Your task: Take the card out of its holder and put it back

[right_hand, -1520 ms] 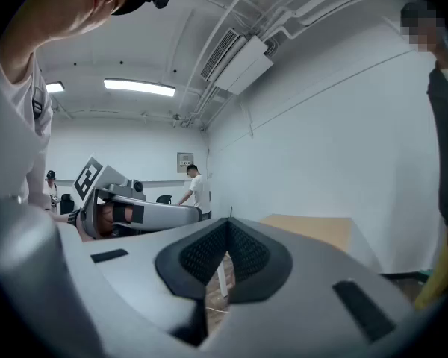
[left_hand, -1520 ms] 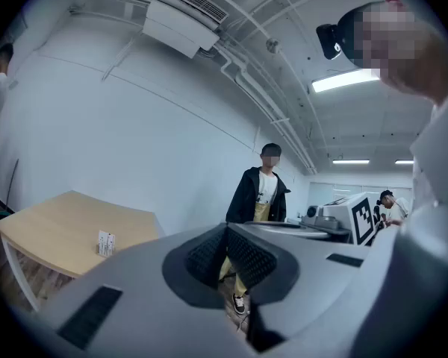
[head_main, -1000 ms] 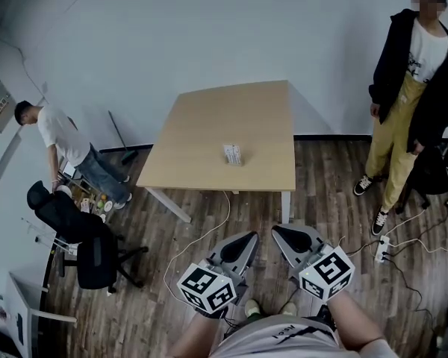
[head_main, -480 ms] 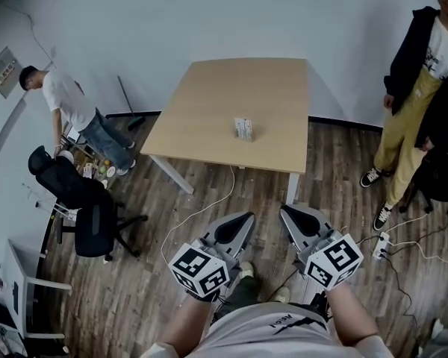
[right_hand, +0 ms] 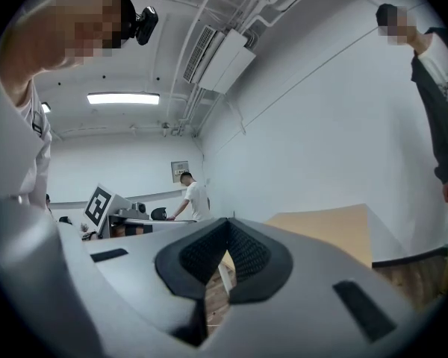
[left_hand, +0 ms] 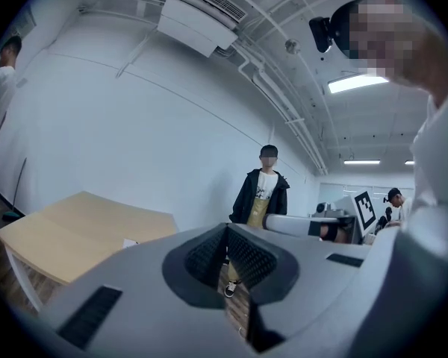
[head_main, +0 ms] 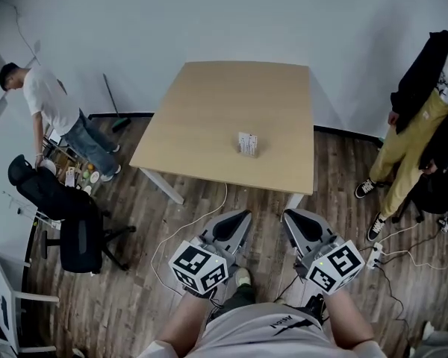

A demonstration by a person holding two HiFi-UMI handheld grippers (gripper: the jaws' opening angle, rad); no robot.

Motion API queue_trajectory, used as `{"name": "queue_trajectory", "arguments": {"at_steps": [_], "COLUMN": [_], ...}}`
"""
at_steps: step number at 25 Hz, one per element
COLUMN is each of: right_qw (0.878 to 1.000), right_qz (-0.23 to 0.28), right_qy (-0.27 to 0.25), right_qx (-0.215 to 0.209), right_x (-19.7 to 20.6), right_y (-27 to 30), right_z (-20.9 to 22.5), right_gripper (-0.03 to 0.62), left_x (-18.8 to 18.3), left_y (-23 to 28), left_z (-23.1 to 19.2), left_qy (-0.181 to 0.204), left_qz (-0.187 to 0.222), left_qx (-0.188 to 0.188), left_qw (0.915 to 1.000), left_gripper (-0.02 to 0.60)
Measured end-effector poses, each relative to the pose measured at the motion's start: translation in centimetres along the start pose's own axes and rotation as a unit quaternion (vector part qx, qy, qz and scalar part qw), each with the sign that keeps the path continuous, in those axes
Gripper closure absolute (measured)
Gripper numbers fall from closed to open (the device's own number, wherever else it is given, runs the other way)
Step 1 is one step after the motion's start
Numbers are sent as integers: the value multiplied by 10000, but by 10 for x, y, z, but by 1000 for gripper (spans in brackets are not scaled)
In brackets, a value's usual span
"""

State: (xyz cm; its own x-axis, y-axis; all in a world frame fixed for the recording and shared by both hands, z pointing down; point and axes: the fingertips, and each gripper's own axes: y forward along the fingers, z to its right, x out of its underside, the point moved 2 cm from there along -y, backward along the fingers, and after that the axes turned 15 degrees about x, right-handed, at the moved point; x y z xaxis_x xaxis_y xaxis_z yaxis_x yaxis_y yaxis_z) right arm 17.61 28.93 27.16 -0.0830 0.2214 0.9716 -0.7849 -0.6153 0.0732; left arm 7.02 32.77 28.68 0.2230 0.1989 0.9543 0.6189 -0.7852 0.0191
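Observation:
A small white card holder [head_main: 247, 144] stands near the front right part of a light wooden table [head_main: 209, 118]; its card cannot be made out from here. My left gripper [head_main: 239, 218] and right gripper [head_main: 290, 218] hang side by side over the wooden floor, well short of the table's front edge. Both point level toward the table, and both are shut with nothing between the jaws. In the left gripper view the table [left_hand: 75, 222] lies at the left beyond the closed jaws, with the holder [left_hand: 130, 242] showing as a tiny white speck on it. In the right gripper view the table [right_hand: 328, 230] lies at the right.
A person in a dark jacket and yellow trousers [head_main: 425, 118] stands right of the table. Another person in a white shirt [head_main: 48, 107] bends over at the left wall beside a black office chair [head_main: 67, 222]. Cables [head_main: 187, 230] and a power strip [head_main: 376, 255] lie on the floor.
The view has shifted forward: the table and card holder sit lower and nearer in the head view. Both grippers have travelled toward the table, still shut and side by side.

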Motion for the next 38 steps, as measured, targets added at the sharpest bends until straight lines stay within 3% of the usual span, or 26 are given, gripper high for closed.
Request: {"name": "queue_trajectory", "arguments": {"at_steps": [7, 14, 20, 30, 38], "right_qw": [9996, 9993, 9995, 9982, 9960], "right_qz": [19, -122, -197, -272, -550], "right_qy": [27, 95, 225, 330, 575], "right_qx": [269, 341, 134, -411, -414], "right_x": [3, 9, 17, 14, 36], "right_y": [75, 123, 180, 265, 311], "right_z": [-2, 15, 48, 123, 145], "right_gripper": [582, 582, 581, 580, 580], "left_x": [-11, -3, 5, 12, 39], "left_y": [7, 25, 57, 135, 151], "left_z": [-88, -142, -198, -277, -345], "left_qy": [102, -38, -92, 171, 142], "left_qz": [-236, -359, -538, -997, -1384], "left_qx": [324, 389, 276, 207, 605], "left_qw": [9991, 9986, 9981, 9947, 9884], "left_gripper": [569, 569, 569, 569, 569]}}
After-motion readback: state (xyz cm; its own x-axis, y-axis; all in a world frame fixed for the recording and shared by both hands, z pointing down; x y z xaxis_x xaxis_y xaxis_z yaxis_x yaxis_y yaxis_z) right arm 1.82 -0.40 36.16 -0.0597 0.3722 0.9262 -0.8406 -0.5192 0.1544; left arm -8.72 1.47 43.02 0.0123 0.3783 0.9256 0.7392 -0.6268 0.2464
